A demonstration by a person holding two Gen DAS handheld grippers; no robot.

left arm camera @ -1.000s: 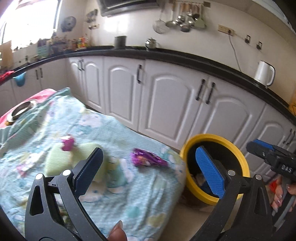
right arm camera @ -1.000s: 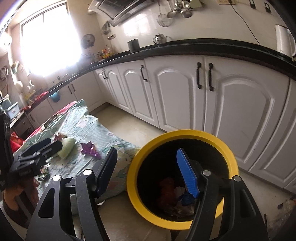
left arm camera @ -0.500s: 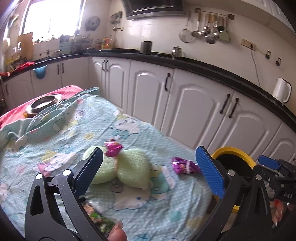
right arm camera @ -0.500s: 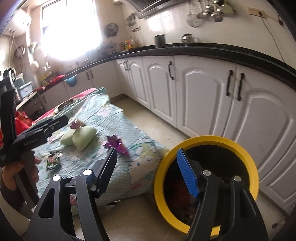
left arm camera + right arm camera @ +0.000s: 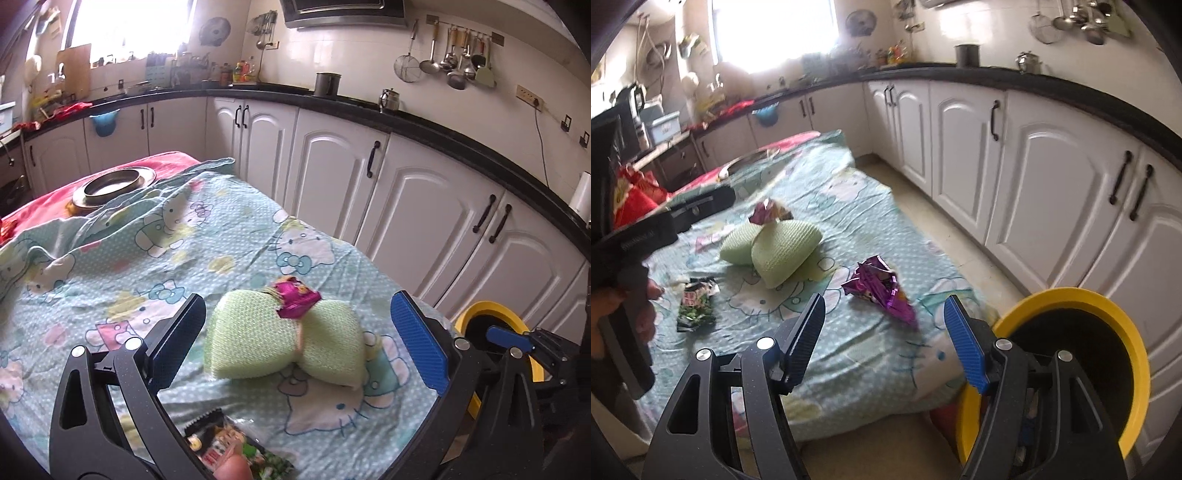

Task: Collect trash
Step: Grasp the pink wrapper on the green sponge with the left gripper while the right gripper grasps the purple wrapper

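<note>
The trash is still on the table. A purple wrapper (image 5: pixel 881 286) lies crumpled near the table edge, just in front of the right gripper (image 5: pixel 884 339). A dark snack packet (image 5: pixel 696 304) lies flat further left, close to the left gripper (image 5: pixel 295 343). A small pink wrapper (image 5: pixel 295 297) sits on top of 2 green sponges (image 5: pixel 284 338), right where they meet. I can't tell if the sponges count as trash or not.

Both tongs are wide open w/ nothing in them. The right one points down at the purple wrapper, prob. bc that's the next thing to grab. Its jaws are set apart enough to fit around it. The left one has the sponges and pink wrapper between its open jaws, but the pads aren't touching them.

The yellow bin (image 5: pixel 1108 306) stands on the floor right beside the table corner, so a picked-up wrapper only has a short way to go. It's dark inside, w/ some stuff at the bottom.

The table has a blue-green cartoon cloth (image 5: pixel 221 236), wrinkly, w/ a red cloth (image 5: pixel 48 201) at the far end and a metal dish (image 5: pixel 112 184) there. Soft cloth could bunch up in the jaws, I think.

Around it is a kitchen: white cupboards (image 5: pixel 1052 166), black counter (image 5: pixel 443 127), ladles on the wall (image 5: pixel 458 66), bright window (image 5: pixel 772 33).
</note>
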